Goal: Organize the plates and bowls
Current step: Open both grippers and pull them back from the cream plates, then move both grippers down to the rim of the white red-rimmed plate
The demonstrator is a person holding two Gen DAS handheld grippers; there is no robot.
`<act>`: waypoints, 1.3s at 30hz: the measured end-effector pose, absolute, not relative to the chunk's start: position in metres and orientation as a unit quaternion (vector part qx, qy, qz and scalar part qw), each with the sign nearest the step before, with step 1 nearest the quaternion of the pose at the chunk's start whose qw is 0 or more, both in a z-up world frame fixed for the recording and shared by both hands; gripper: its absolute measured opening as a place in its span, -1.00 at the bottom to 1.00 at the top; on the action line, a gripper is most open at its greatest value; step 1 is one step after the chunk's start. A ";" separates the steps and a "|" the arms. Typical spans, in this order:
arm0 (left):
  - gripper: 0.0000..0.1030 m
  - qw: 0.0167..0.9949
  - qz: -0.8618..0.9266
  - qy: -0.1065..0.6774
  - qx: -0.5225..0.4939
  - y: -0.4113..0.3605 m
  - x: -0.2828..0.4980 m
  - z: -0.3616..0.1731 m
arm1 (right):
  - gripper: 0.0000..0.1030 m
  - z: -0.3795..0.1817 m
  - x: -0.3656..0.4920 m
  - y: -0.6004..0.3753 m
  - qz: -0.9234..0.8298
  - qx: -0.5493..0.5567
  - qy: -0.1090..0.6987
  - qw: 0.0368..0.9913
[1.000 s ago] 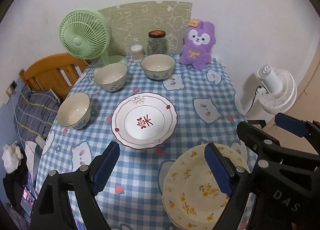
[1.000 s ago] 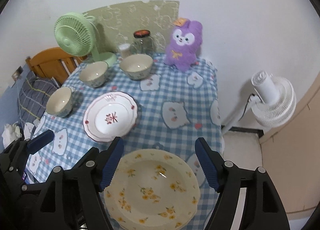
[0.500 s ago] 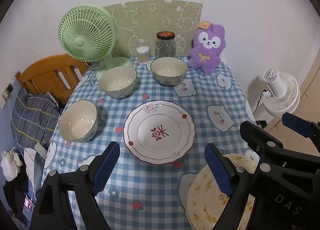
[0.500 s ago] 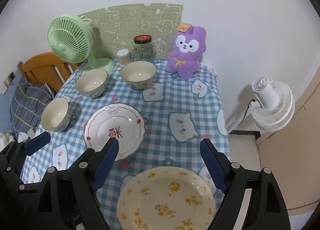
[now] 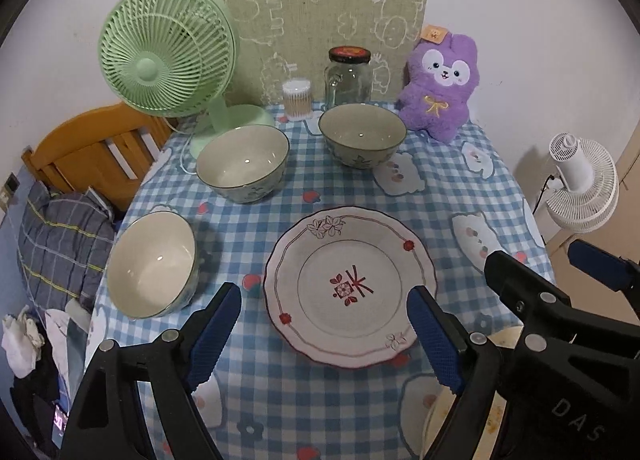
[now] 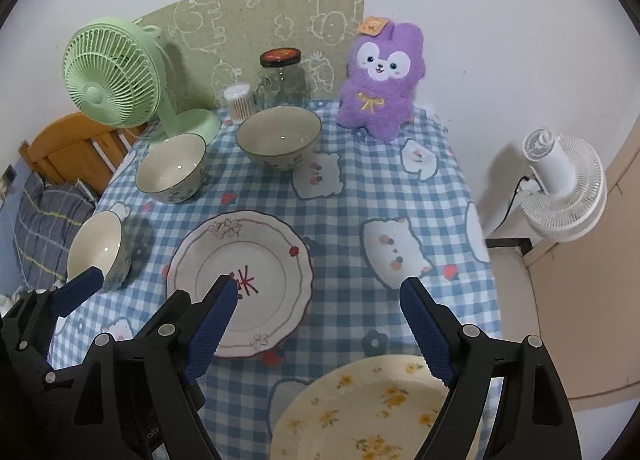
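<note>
Much of the yellow-flowered plate [image 6: 360, 408] is hidden: in the right wrist view its near edge runs off the bottom of the frame and one finger of the right gripper [image 6: 320, 324] crosses its right rim, while in the left wrist view only a sliver shows behind the gripper bodies. The red-patterned plate [image 5: 350, 286] lies on the blue checked tablecloth [image 5: 348, 188] near the middle of the table, its near right rim partly covered by a blue pad of the left gripper [image 5: 324, 324]; in the right wrist view a pad tip overlaps its centre mark. Both grippers stand spread wide with nothing between their pads, and neither touches a dish. Three bowls sit on the cloth and all look empty: the left bowl [image 5: 154, 264] near the table's left edge, the middle bowl [image 5: 242, 164] in front of the green fan [image 5: 166, 60], and the far bowl [image 5: 362, 136] just before a glass jar [image 5: 348, 76] with a dark lid, whose contents cannot be made out. Beside the jar a small clear tub holds cotton swabs [image 5: 297, 100]. A purple plush rabbit [image 5: 438, 88] sits at the far right corner. Off the table's right side stands a white fan [image 5: 580, 184], and at the left a wooden headboard [image 5: 88, 152] with dark plaid bedding [image 5: 60, 240] is partly cut off by the lens edge.
</note>
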State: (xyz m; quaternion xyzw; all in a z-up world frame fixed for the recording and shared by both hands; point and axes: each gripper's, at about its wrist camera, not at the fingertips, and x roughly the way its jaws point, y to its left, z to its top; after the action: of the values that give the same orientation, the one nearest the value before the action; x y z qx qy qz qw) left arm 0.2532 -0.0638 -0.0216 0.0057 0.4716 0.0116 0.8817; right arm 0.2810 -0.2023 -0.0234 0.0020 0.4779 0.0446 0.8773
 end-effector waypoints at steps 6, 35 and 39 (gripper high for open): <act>0.65 0.883 0.004 0.470 -0.005 -0.052 0.268 -0.040 | 0.66 -0.040 0.296 -0.190 0.047 -0.006 0.479 0.876; 0.33 0.844 -0.005 0.536 0.000 -0.032 0.315 -0.124 | 0.52 -0.129 0.354 -0.159 0.082 -0.039 0.552 0.829; 0.33 0.835 0.001 0.550 -0.012 -0.027 0.318 -0.134 | 0.43 -0.139 0.356 -0.158 0.083 -0.034 0.562 0.823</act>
State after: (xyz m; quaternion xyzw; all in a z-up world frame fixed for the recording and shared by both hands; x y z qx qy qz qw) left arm 0.3179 -0.0274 -0.1342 -0.0115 0.5496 0.0008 0.8354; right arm 0.3560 -0.1585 -0.1393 -0.0342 0.5616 0.0829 0.8225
